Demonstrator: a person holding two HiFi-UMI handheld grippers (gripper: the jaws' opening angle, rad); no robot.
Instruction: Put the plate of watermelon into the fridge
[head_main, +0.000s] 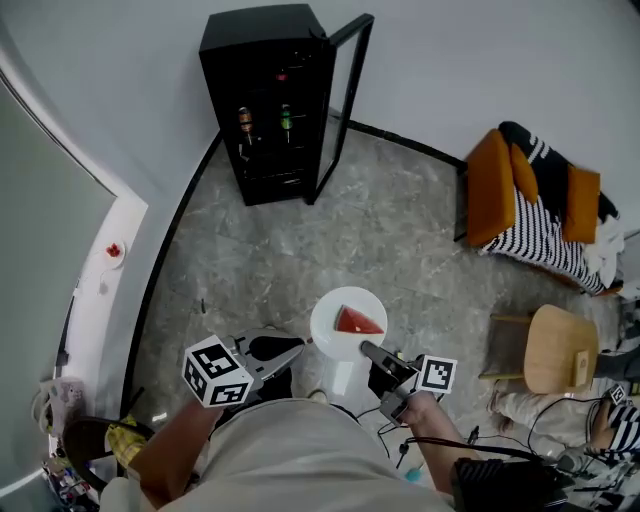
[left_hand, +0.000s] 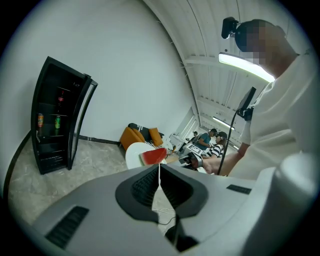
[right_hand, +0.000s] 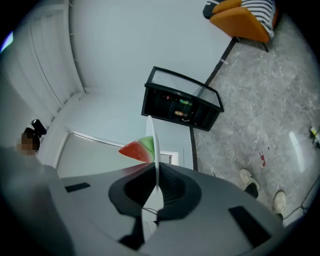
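A: The left gripper (left_hand: 159, 176) has its jaws pinched together on the thin rim of the white plate (head_main: 330, 304), on the plate's left side.

B: And the right gripper (right_hand: 156, 184)?

A: Its jaws are also clamped on the plate's rim, from the opposite side. In the right gripper view the plate stands edge-on between the pads.

B: Where does the plate sit?

A: It hangs in the air between the two grippers, just in front of the person's body and above the grey stone-patterned floor (head_main: 400, 230). One watermelon wedge (head_main: 357, 321), red with a green rind, lies on it.

B: And the fridge (head_main: 265, 100)?

A: It is black and stands against the pale wall (head_main: 480, 50), well apart from the plate. Its glass door (head_main: 345, 105) is swung open, and a few bottles (head_main: 286, 120) show on the shelves.

B: Anything else nearby?

A: An orange chair (head_main: 495, 185) with striped cloth stands off to the right, with a wooden stool (head_main: 560, 350) nearer the person.
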